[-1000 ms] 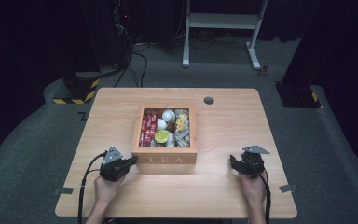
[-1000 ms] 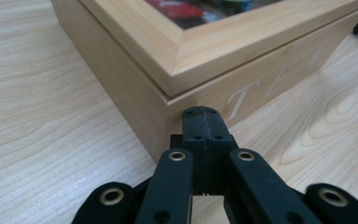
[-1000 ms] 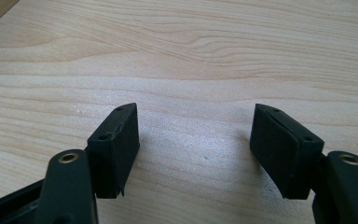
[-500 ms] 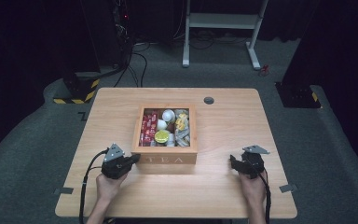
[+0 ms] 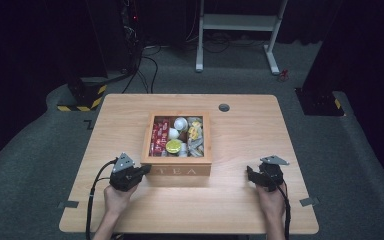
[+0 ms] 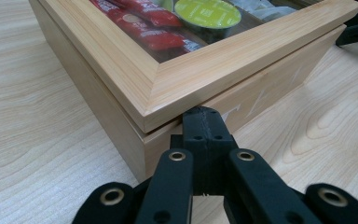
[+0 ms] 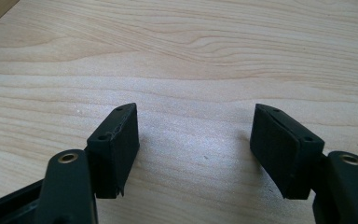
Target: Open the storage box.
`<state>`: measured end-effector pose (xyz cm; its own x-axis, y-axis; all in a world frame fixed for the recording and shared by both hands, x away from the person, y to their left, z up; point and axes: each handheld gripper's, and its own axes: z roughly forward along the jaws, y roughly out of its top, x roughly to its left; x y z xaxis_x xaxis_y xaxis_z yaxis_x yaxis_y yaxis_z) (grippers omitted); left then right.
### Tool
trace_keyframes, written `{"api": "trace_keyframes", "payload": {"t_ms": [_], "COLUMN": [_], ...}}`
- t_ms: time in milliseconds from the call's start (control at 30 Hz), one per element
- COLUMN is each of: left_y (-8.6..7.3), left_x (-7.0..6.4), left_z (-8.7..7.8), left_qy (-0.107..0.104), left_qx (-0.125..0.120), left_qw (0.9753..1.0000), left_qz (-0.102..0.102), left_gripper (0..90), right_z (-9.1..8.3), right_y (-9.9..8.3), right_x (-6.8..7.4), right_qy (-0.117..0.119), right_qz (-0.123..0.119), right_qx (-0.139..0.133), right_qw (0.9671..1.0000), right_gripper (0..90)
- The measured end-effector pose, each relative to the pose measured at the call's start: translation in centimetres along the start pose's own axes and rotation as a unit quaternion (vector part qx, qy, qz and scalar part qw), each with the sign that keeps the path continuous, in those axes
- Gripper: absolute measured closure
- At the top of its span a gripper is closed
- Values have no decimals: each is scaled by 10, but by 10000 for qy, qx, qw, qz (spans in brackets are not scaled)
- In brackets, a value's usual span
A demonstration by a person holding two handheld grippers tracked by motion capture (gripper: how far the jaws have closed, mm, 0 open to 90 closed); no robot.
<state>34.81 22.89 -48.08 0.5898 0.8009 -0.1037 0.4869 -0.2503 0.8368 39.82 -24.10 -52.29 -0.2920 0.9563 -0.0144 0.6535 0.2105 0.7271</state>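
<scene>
Wooden table (image 5: 130,120), grey carpet (image 5: 40,165), dark room

Pale wooden counter (image 5: 240,210) with rounded corners, wooden tea box (image 5: 177,169) resting on it just ahead of the left claw (image 5: 142,171), small dark round disc (image 5: 224,107) beyond the box, bare woodgrain under the right claw (image 7: 193,144)
</scene>
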Motion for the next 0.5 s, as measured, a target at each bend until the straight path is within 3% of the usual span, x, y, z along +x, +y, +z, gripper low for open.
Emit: {"api": "trace_keyframes", "payload": {"t_ms": [500], "left_y": [8], "left_x": [-2], "left_z": [0], "left_qy": [34], "left_qx": [-15], "left_qw": [10000], "left_qz": [32], "left_gripper": [900], "right_z": [0], "right_y": [0], "right_x": [0], "right_qy": [2], "right_qz": [-1], "right_qx": [0], "right_qw": [10000], "right_gripper": [323]}}
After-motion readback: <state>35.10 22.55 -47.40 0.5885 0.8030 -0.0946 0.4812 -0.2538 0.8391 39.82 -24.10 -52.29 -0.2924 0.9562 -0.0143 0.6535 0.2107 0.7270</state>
